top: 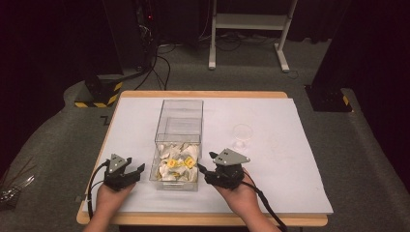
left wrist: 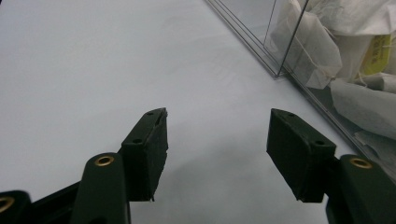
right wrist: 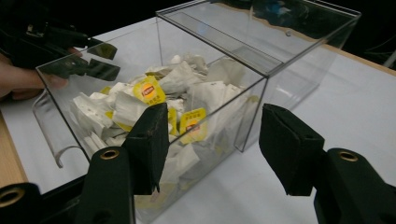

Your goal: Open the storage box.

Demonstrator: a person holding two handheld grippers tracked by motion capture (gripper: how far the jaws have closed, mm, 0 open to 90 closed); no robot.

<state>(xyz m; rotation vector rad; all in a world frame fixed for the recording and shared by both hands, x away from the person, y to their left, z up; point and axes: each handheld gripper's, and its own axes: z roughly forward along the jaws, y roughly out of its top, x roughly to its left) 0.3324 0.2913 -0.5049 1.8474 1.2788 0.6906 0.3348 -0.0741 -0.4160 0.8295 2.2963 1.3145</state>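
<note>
A clear plastic box (top: 179, 126) stands mid-table, its near compartment full of white tea bags (top: 177, 164) with yellow tags. My left gripper (top: 133, 167) rests just left of the box's near end, open, with bare table between its fingers (left wrist: 149, 149); the box wall and tea bags (left wrist: 322, 51) lie to its right. To the right of the box my right gripper (top: 205, 163) is held open, pointed at the near corner. Its empty fingers (right wrist: 149, 144) frame the tea bags (right wrist: 154, 93) behind the clear wall (right wrist: 261, 88).
A small clear cup (top: 242, 135) stands on the white table cover (top: 290, 145) right of the box. The box's far compartment (top: 181, 116) holds nothing. The table's wooden edge (top: 203, 220) runs along the front. The left hand and gripper (right wrist: 70, 51) show through the box.
</note>
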